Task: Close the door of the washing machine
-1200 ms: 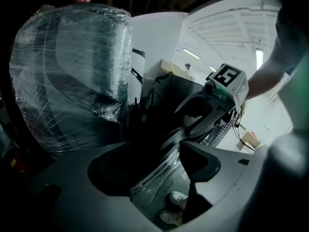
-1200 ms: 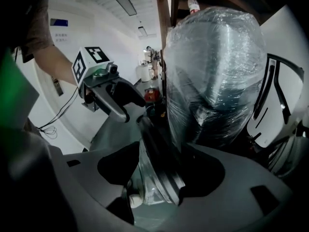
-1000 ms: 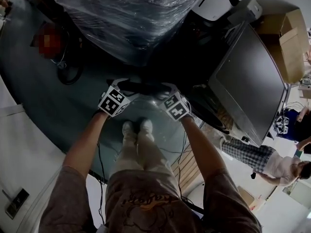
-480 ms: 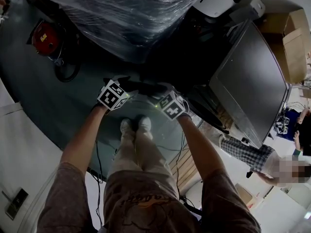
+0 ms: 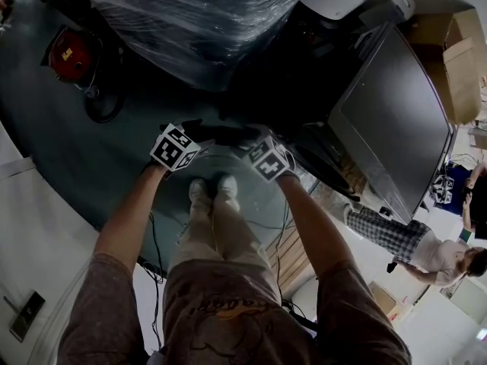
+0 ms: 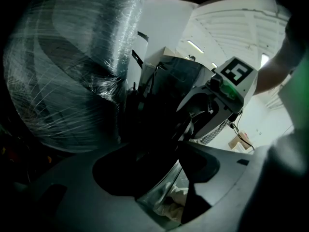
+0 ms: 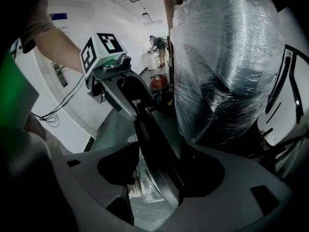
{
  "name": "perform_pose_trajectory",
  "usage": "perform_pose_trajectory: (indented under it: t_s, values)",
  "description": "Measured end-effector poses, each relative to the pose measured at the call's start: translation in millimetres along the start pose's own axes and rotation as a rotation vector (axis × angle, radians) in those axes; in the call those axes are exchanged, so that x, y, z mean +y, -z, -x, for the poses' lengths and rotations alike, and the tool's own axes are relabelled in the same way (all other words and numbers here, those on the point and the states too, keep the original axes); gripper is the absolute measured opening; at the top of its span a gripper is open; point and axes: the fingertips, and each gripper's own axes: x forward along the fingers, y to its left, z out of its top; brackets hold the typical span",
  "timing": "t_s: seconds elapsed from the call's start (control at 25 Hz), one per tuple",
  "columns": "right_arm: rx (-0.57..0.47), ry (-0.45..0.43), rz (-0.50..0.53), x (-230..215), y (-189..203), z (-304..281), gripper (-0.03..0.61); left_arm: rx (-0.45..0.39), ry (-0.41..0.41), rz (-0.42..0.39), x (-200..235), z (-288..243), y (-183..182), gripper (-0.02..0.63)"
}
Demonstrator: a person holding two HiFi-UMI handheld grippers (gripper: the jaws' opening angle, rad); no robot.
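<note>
The washing machine's round door has a clear glass pane, through which I see the person's shoes, and a dark rim. Both grippers meet at that rim's far edge. My left gripper straddles it from the left. Its jaws have just been closing with the rim and glass between them, and a little slack still shows. My right gripper is shut on the rim, which fills the gap between its jaws. Each gripper view also shows the other gripper across the rim.
A large bundle wrapped in plastic film stands just beyond the door. To the right leans a big dark flat panel, with cardboard boxes behind it. A red round object sits at far left. Another person is at right.
Both grippers and the door's rim sit slightly higher in the head view than a second ago. They stay side by side on the rim.
</note>
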Motion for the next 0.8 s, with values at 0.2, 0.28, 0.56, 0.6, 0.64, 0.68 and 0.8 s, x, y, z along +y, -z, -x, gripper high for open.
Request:
perform_pose_trajectory:
  t_s: [0.2, 0.28, 0.56, 0.6, 0.64, 0.68, 0.8]
  values:
    - [0.038, -0.006, 0.009, 12, 7, 2, 0.25, 0.012, 0.004, 0.046, -13, 5, 13, 0.258]
    - [0.029, -0.008, 0.0, 17, 7, 3, 0.258, 0.013, 0.01, 0.06, -20, 6, 20, 0.252]
    - [0.057, -0.026, 0.036, 39, 20, 8, 0.282, 0.038, 0.055, 0.078, -52, 12, 46, 0.206]
    - [0.072, -0.036, 0.049, 43, 23, 9, 0.282, 0.043, 0.06, 0.085, -57, 12, 50, 0.199]
    - [0.089, -0.046, 0.064, 46, 25, 10, 0.282, 0.047, 0.062, 0.093, -62, 13, 53, 0.195]
    - [0.108, -0.054, 0.08, 49, 27, 11, 0.282, 0.05, 0.061, 0.102, -67, 13, 57, 0.192]
    - [0.17, -0.071, 0.121, 58, 36, 13, 0.282, 0.048, 0.059, 0.141, -80, 15, 67, 0.187]
